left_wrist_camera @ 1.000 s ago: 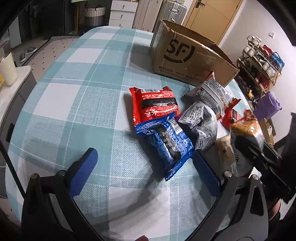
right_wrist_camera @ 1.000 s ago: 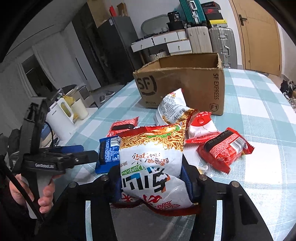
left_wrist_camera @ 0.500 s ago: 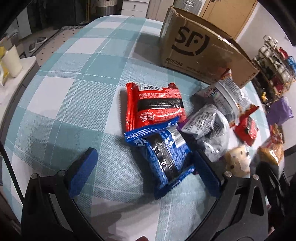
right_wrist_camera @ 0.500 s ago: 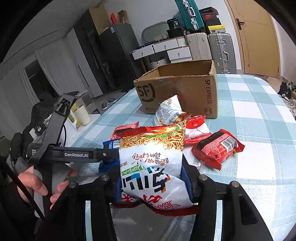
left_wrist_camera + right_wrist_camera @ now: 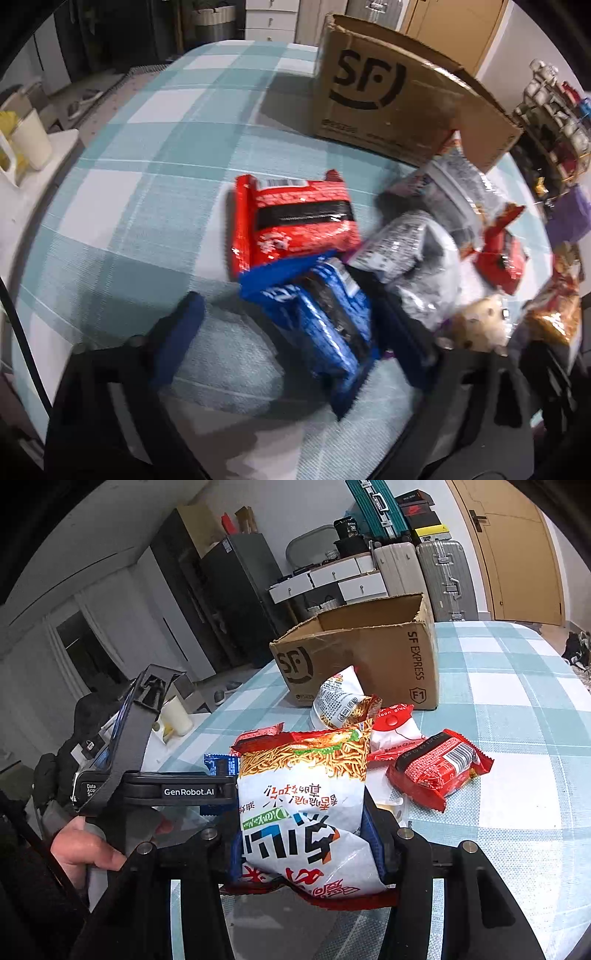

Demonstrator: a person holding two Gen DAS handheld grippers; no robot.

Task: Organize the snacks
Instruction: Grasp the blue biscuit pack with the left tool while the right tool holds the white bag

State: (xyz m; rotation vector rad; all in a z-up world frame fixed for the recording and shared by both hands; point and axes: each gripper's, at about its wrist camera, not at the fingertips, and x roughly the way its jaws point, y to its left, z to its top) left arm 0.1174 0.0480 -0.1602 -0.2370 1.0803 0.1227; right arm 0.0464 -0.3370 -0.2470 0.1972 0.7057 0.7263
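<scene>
Since a second ago, the left gripper (image 5: 291, 328) has been dropping over the blue cookie packet (image 5: 325, 321), which is now lying between its closing jaws, nearer the right finger, pads not yet pressing. At twelve o'clock, the cardboard box (image 5: 388, 96) is standing open-topped, contents unseen, while the right gripper (image 5: 306, 845) is clamping the noodle bag (image 5: 306, 805).

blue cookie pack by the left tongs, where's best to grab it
Grip the blue cookie pack across its narrow width at mid-body, coming from above. It lies flat on the tablecloth, long axis between the closing left tongs, top end tucked against the red pack.
</scene>
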